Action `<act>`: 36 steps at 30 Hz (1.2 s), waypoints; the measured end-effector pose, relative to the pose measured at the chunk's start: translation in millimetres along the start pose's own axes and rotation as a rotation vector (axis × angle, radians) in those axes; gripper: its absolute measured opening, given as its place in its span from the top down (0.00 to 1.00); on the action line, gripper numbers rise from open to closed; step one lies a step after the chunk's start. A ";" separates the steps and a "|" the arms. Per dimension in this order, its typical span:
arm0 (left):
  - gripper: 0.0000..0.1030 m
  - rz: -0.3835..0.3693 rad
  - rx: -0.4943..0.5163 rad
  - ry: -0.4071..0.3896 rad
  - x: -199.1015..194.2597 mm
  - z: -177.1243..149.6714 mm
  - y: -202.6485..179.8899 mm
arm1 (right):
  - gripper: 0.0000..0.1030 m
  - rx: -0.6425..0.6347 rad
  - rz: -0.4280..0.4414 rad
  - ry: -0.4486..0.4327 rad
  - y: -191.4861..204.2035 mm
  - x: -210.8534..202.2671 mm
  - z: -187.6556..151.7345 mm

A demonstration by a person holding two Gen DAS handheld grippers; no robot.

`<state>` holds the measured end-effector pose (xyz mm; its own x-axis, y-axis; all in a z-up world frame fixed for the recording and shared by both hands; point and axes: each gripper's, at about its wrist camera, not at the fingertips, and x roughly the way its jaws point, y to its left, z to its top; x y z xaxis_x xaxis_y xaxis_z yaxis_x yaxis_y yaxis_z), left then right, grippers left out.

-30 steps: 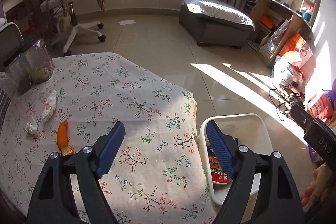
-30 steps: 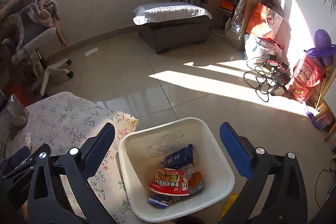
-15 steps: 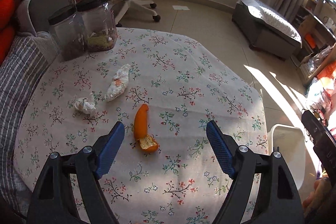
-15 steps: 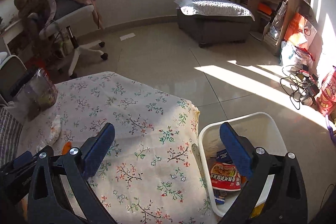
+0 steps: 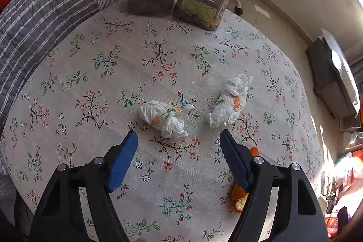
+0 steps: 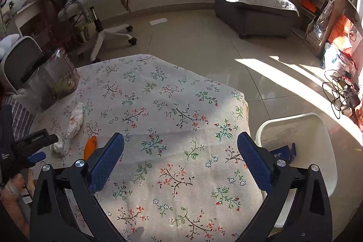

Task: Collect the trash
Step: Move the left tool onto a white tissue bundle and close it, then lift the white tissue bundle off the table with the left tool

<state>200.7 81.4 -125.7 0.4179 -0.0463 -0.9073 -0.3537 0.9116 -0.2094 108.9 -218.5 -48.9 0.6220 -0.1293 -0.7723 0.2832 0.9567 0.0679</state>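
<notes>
Since the earlier pictures the left gripper [image 5: 178, 140] had travelled from the bin side across the flowered tablecloth [image 5: 113, 74] to the crumpled tissues, and its jaws had just been closing a little, with nothing between them. They stood spread, the blue fingers [image 5: 123, 162] apart, just below the nearer tissue [image 5: 166, 118] at the middle of the left wrist frame. This tissue was white, twisted, with orange and green print. A second tissue [image 5: 230, 103] of the same look lay to its right, apart from it. An orange peel [image 5: 240, 199] was partly hidden behind the right finger. The right gripper [image 6: 181, 144] was also spread and empty over the cloth, with the white bin [image 6: 317, 128] at the lower right of its frame
</notes>
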 end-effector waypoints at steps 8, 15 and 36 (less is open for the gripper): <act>0.52 0.045 -0.031 0.026 37.1 5.6 -0.1 | 0.07 0.015 0.025 0.016 0.4 2.5 2.9; 0.64 0.026 -0.020 0.000 26.4 9.0 11.6 | 0.07 -0.013 0.042 0.044 15.5 10.6 -1.9; 0.64 -0.221 0.038 -0.291 -180.3 11.0 32.7 | 0.07 -0.133 0.240 0.290 115.5 81.9 -17.1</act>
<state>123.0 124.0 35.0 0.7035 -0.1306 -0.6986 -0.1989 0.9075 -0.3700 180.0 -114.1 -115.1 0.4218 0.1632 -0.8919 0.0454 0.9786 0.2005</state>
